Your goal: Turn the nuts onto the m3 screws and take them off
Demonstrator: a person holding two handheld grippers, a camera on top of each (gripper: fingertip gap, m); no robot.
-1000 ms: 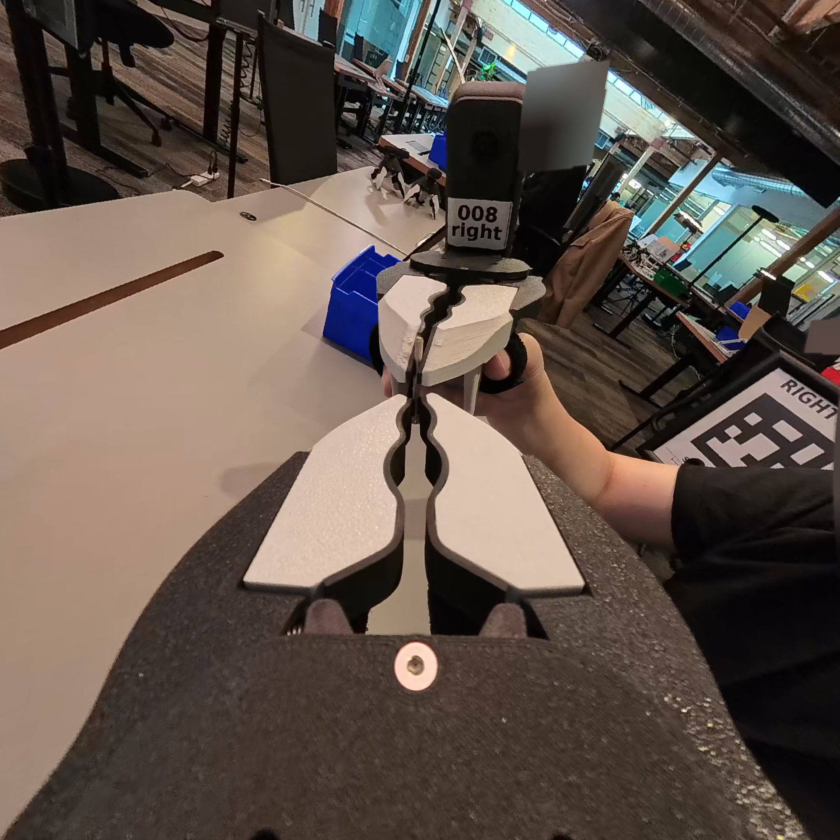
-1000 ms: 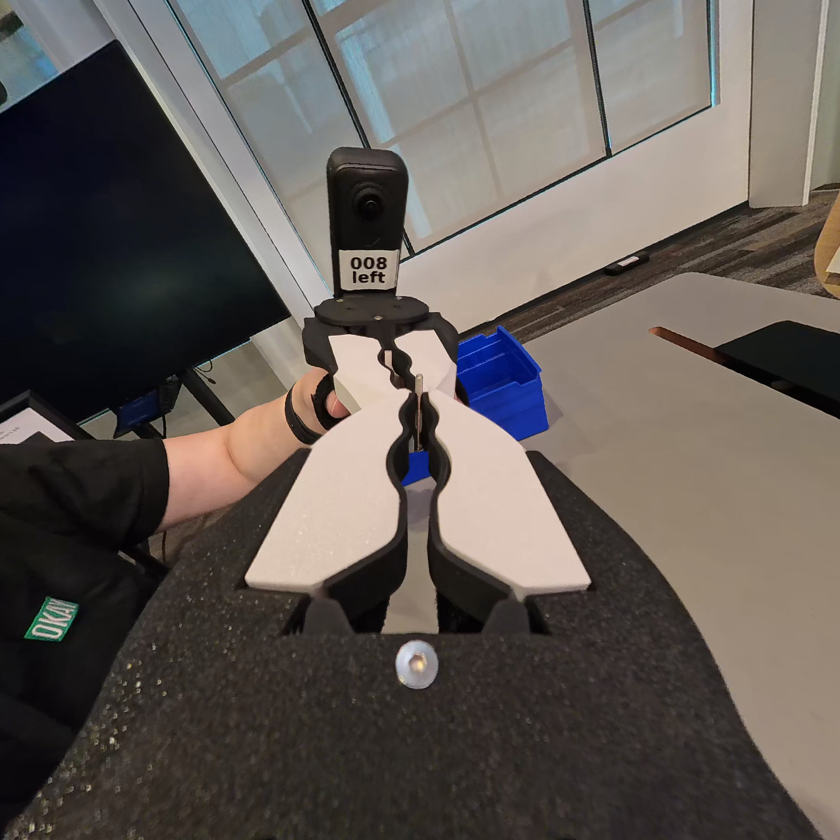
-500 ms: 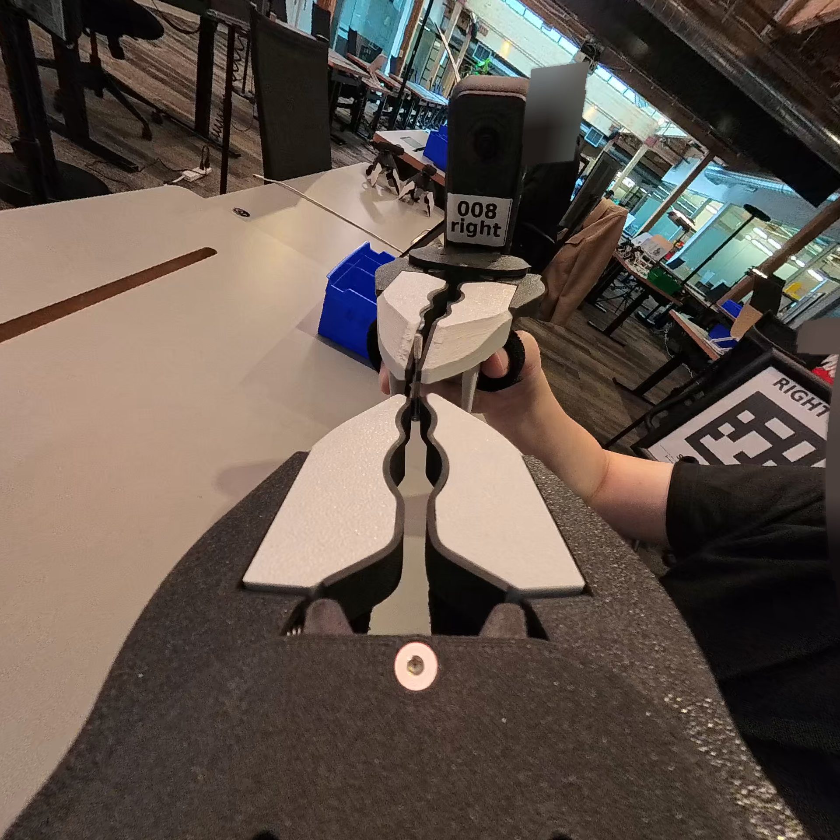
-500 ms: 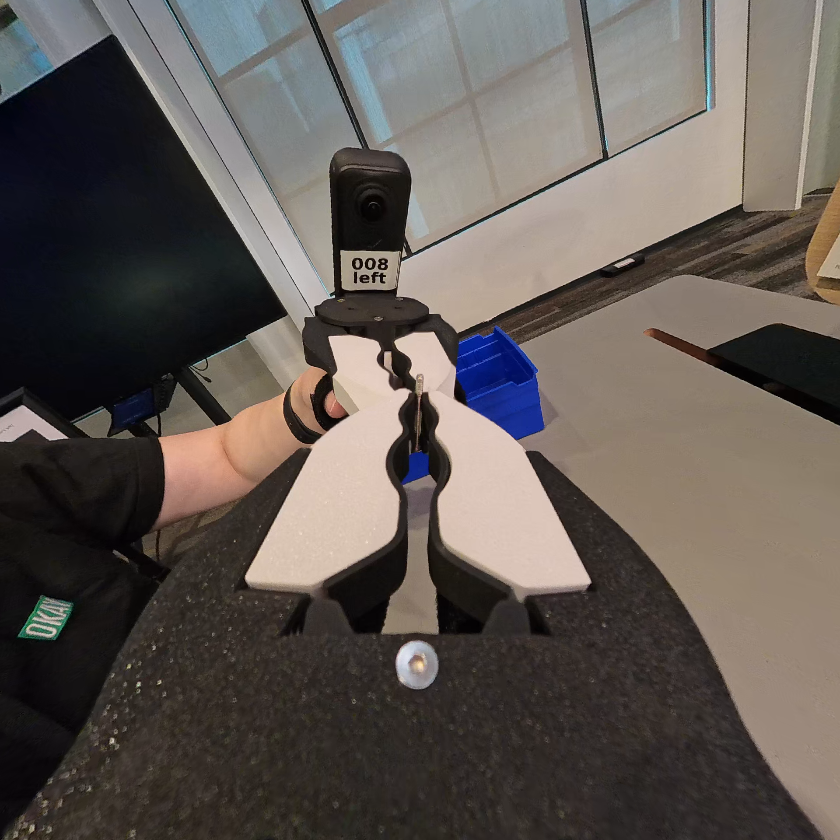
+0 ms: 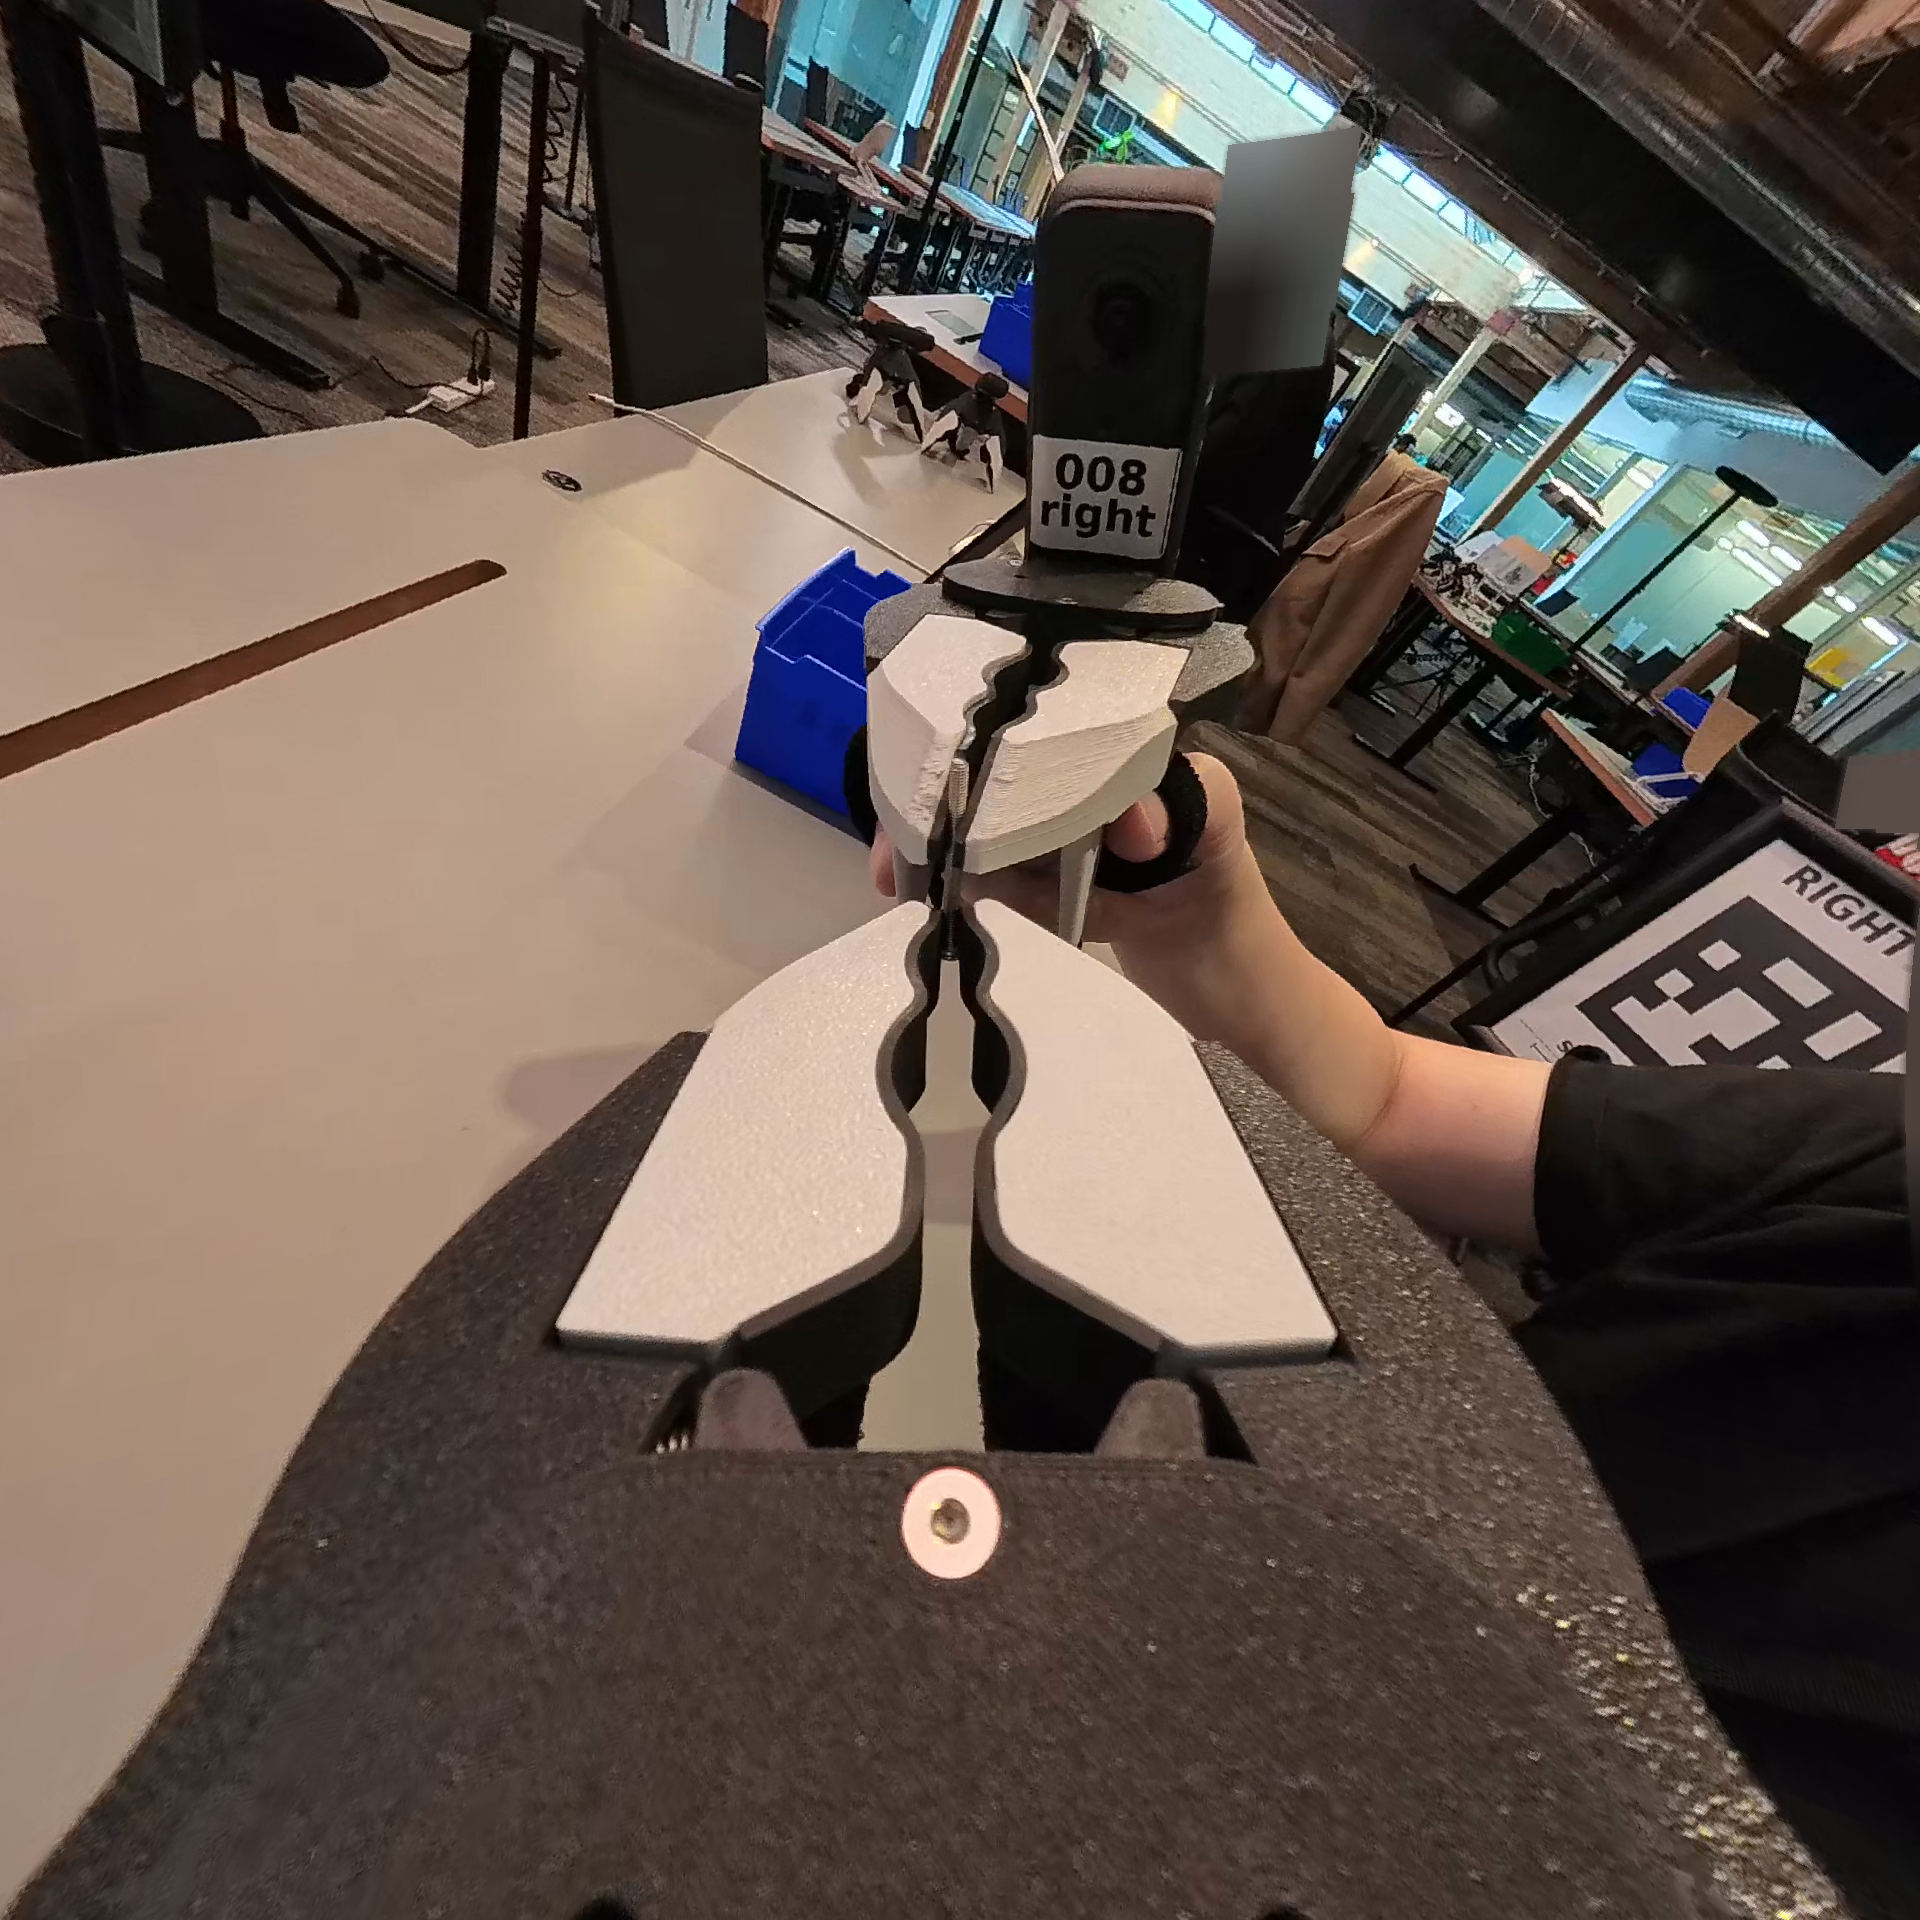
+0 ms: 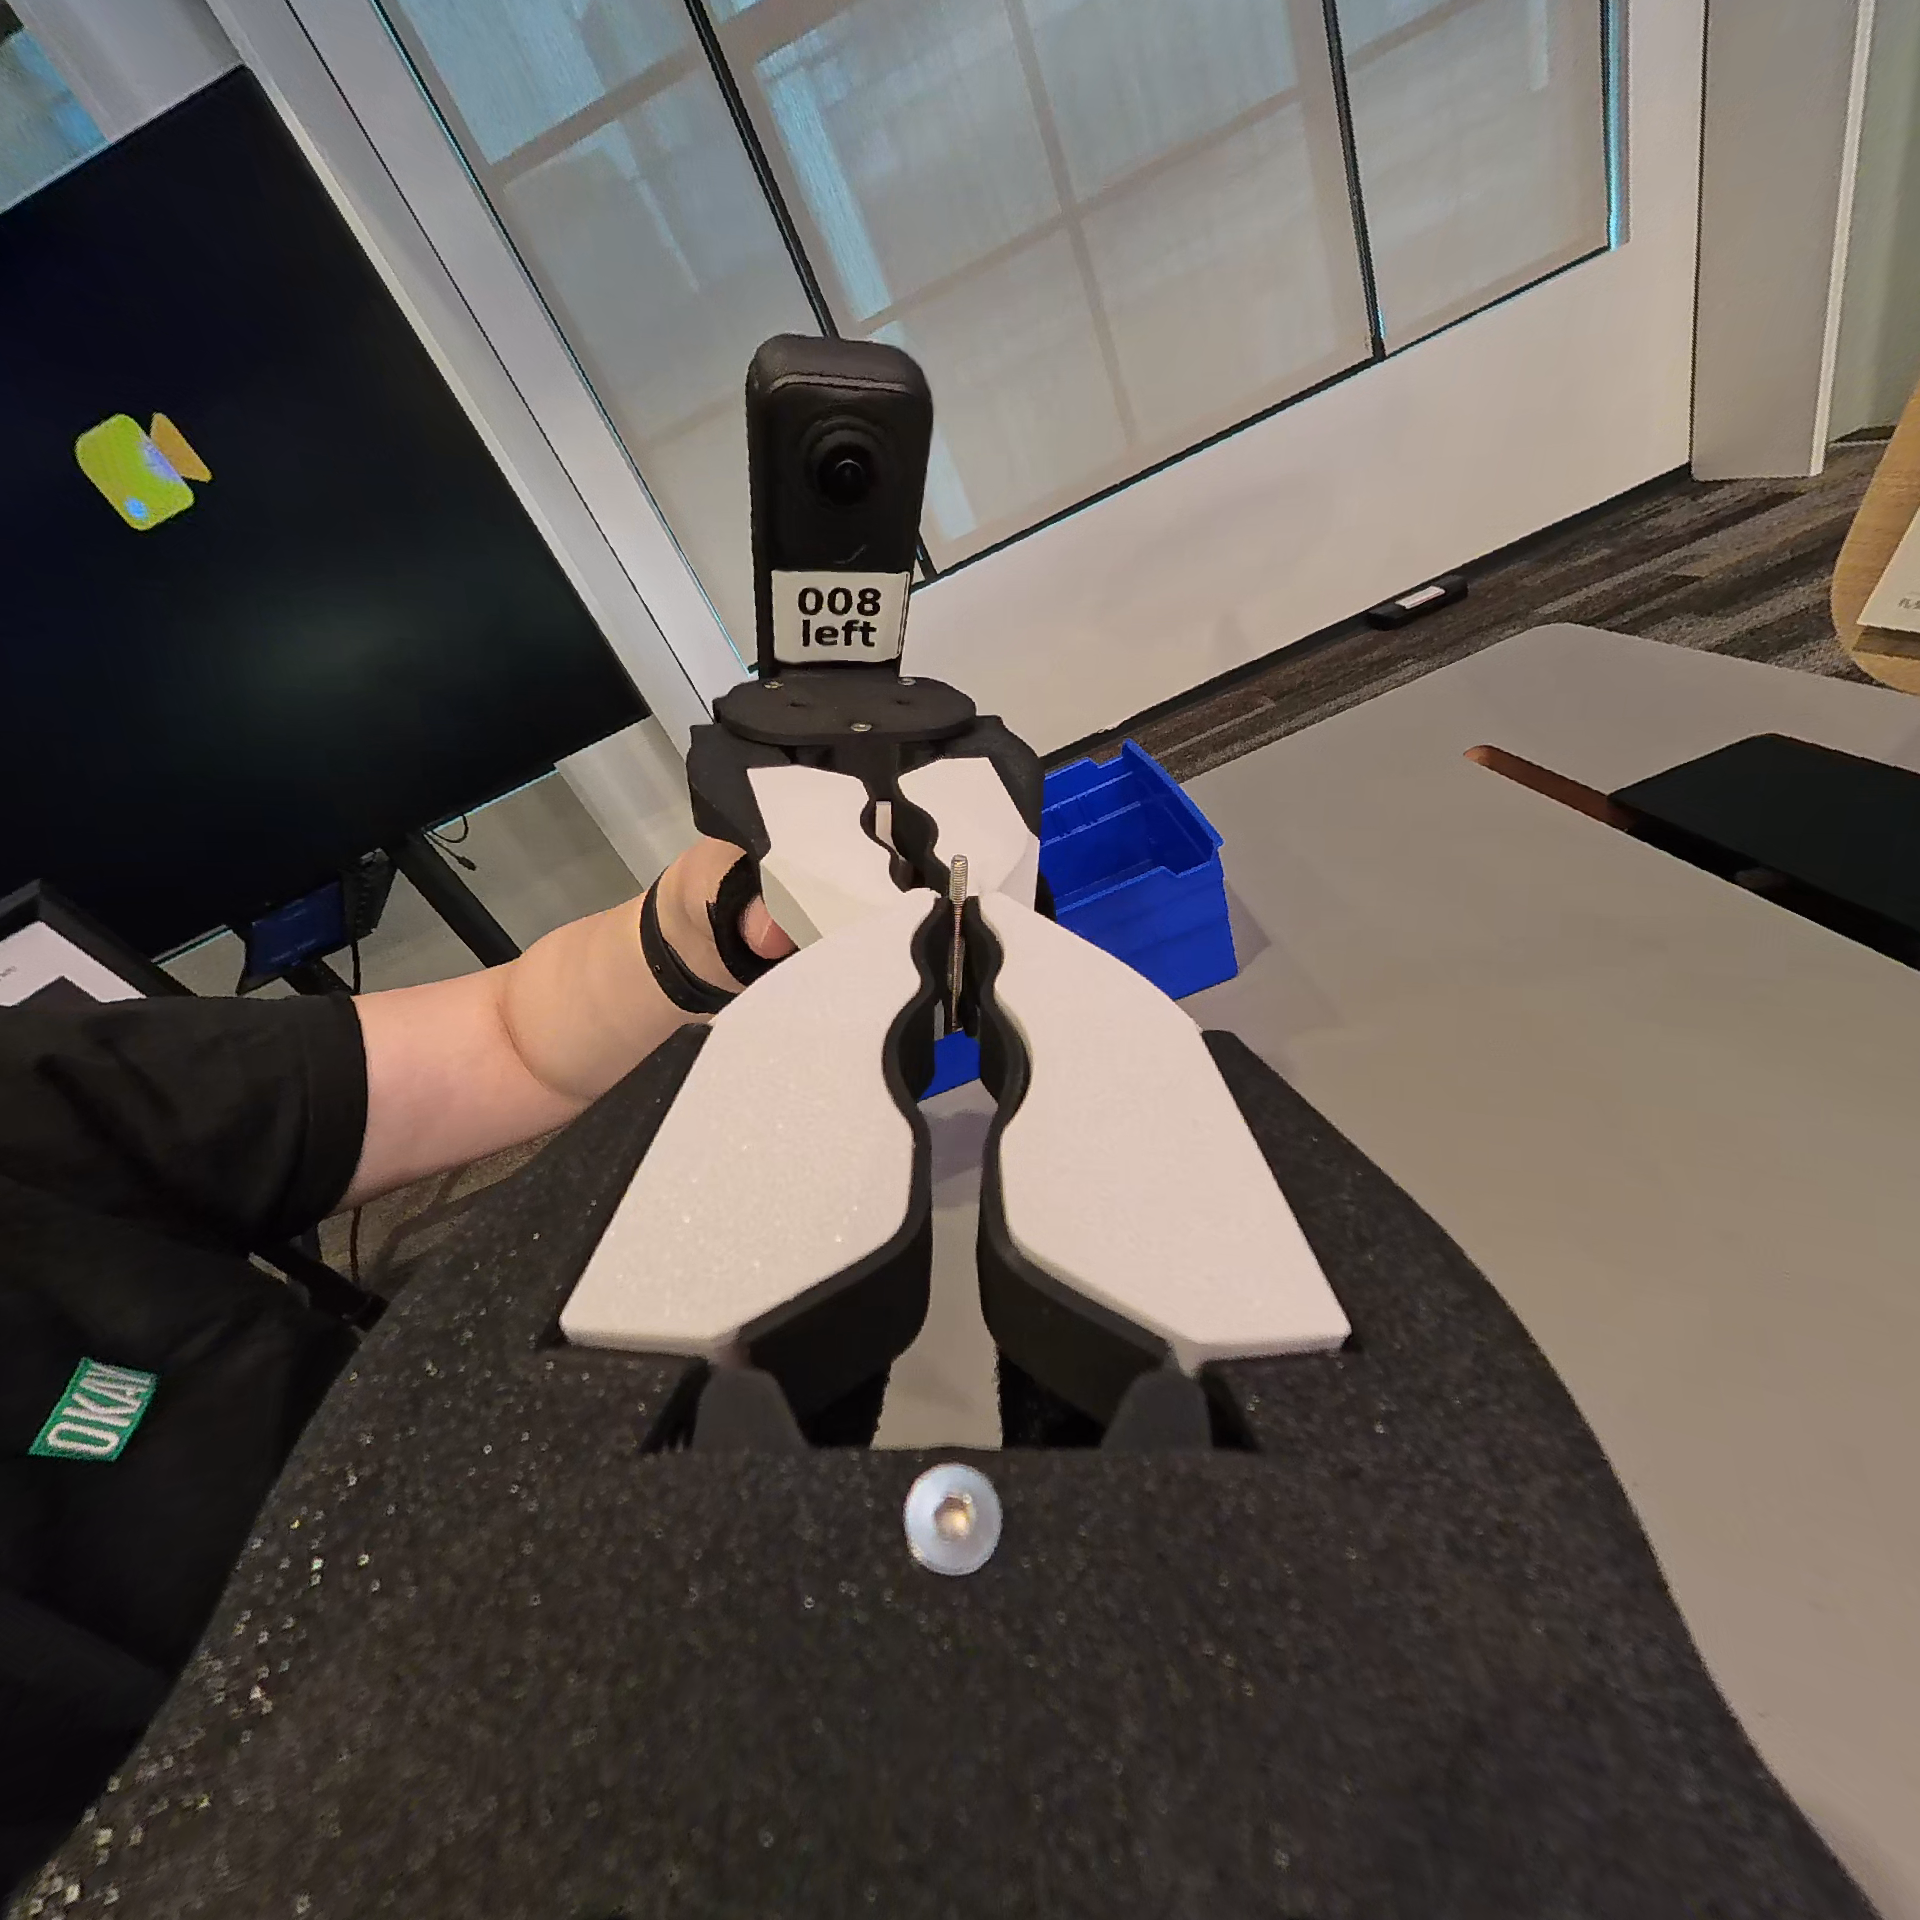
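Something new on the big dark monitor point(image 6: 260, 520) off to my left: a yellow-green icon point(image 6: 140, 468) lights up in its upper corner, where the screen was plain black a moment ago. That is the one clear change. My right tool point(image 6: 951, 914), pinching the screw point(image 6: 957, 904), drifts a hair, so the black mat point(image 6: 1787, 821) on the surface point(image 6: 1507, 1143) and the white door frame point(image 6: 1766, 260) slide slightly left in its view. My left tool point(image 5: 945, 930) wobbles a touch too: the dark panel point(image 5: 675, 229) behind the surface slips left half a second ago and now sits back where it started.
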